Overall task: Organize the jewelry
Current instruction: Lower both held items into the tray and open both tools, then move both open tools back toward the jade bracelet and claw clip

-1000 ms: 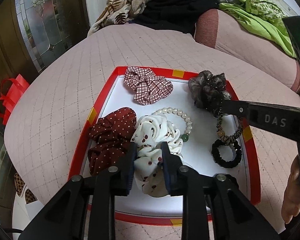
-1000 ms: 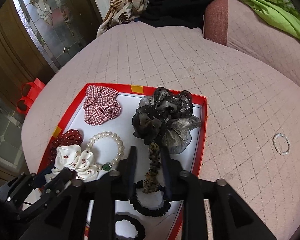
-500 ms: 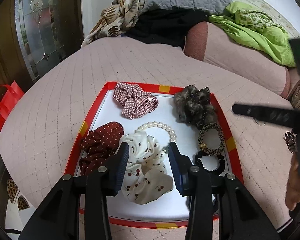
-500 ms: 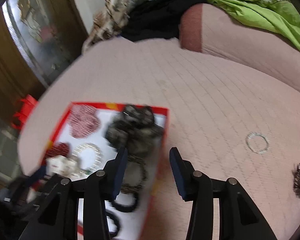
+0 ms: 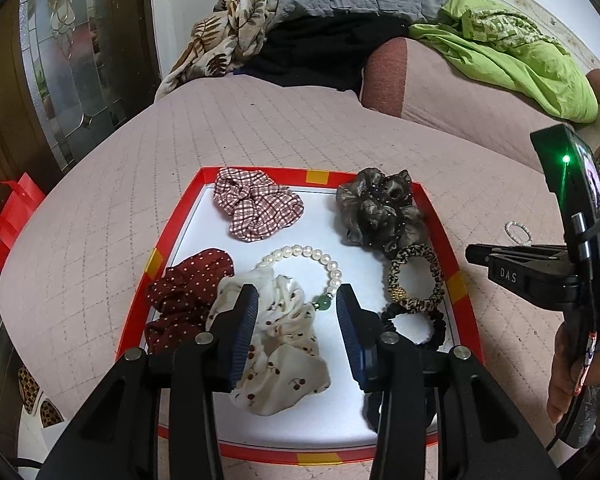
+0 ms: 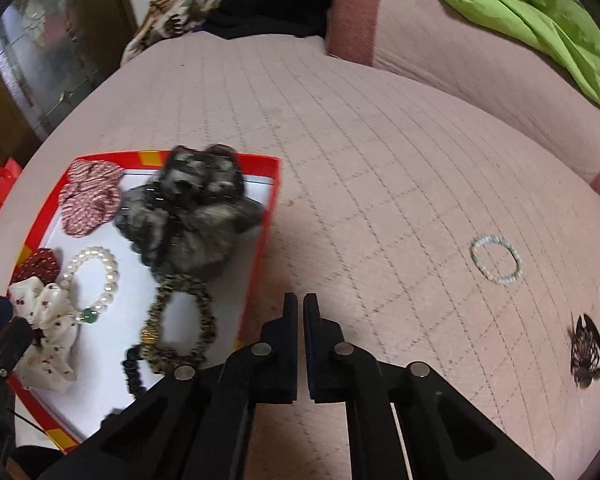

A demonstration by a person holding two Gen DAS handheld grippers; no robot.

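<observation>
Plainly, most pieces already lie in the red-rimmed tray point(image 5: 432, 216): a plaid scrunchie point(image 5: 256, 208), a grey organza scrunchie point(image 5: 380, 208), a pearl bracelet point(image 5: 324, 258), a leopard hair tie point(image 5: 416, 276) and a cherry-print scrunchie point(image 5: 284, 352); the left gripper point(image 5: 296, 320) hovers over that last one with its jaws parted and pressing on nothing; the right gripper point(image 6: 301, 340) sits low in its frame over the pink quilted bed cover point(image 6: 380, 160), jaws closed and empty; a small beaded bracelet point(image 6: 496, 260) lies loose at right of centre, well apart from the tray, with a dark hair claw point(image 6: 586, 356) further toward the lower right; the likely step is fetching that bracelet; to do it well the jaws should reopen before descending, straddle one side of the ring rather than its hollow, and pinch the beads without catching the quilt
</observation>
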